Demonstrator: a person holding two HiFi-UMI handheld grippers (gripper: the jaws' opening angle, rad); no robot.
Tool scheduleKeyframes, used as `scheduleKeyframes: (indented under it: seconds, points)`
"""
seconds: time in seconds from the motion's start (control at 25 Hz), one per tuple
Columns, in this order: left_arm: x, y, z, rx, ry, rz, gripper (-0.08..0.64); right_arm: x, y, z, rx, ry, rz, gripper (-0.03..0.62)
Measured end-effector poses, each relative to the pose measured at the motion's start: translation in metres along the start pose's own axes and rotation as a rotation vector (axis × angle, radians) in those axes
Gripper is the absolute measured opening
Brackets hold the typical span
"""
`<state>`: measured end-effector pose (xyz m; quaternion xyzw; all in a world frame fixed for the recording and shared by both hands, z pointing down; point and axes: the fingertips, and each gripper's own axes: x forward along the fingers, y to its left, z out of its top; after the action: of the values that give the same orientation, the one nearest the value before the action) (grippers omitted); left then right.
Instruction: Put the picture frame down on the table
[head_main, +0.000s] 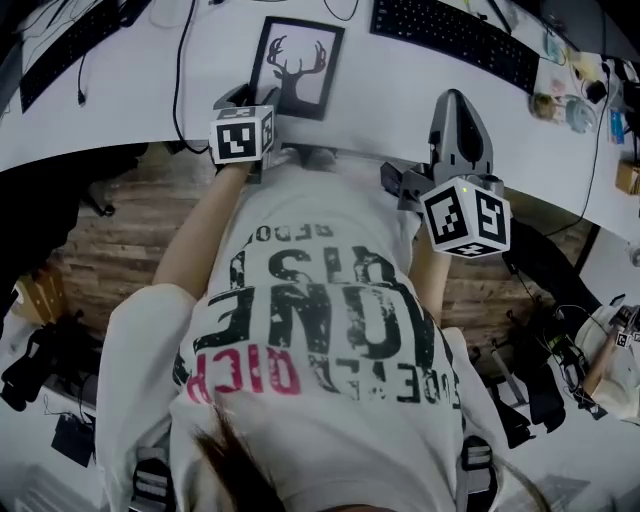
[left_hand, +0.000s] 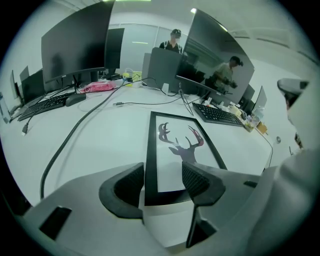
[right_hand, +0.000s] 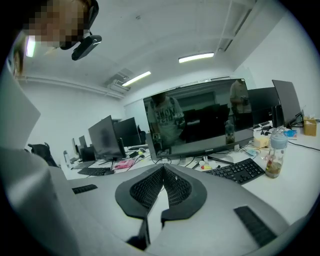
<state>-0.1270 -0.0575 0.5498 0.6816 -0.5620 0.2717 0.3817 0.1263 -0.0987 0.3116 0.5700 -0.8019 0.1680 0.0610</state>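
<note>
While drawing left gripper (left_hand: 162, 175) back off near end of picture frame (left_hand: 177, 145), flat on table (left_hand: 110, 135), leave jaws parted. Leave right gripper (right_hand: 163, 172) clenched, empty.

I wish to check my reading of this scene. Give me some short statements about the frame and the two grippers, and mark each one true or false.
1. The picture frame lies flat on the white table. True.
2. The left gripper has its jaws pressed together. False: they stand apart, with the near end of the frame between them.
3. The picture shows a deer silhouette with antlers. True.
4. The right gripper holds a bottle. False: its jaws are together with nothing between them.
5. A dark keyboard lies on the table to the right of the frame in the head view. True.
</note>
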Motion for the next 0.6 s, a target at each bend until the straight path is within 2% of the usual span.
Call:
scheduleKeyframes:
  seconds: [0.24,0.6]
  points:
    - [-0.001,0.004,0.002,0.005,-0.078,0.005,0.235,-0.001,-0.003,0.002,-0.027,0.0,-0.014,-0.002]
    - [-0.003,0.003,0.003,0.008,-0.078,0.001,0.235,-0.01,-0.005,0.003,-0.056,-0.006,-0.024,-0.002]
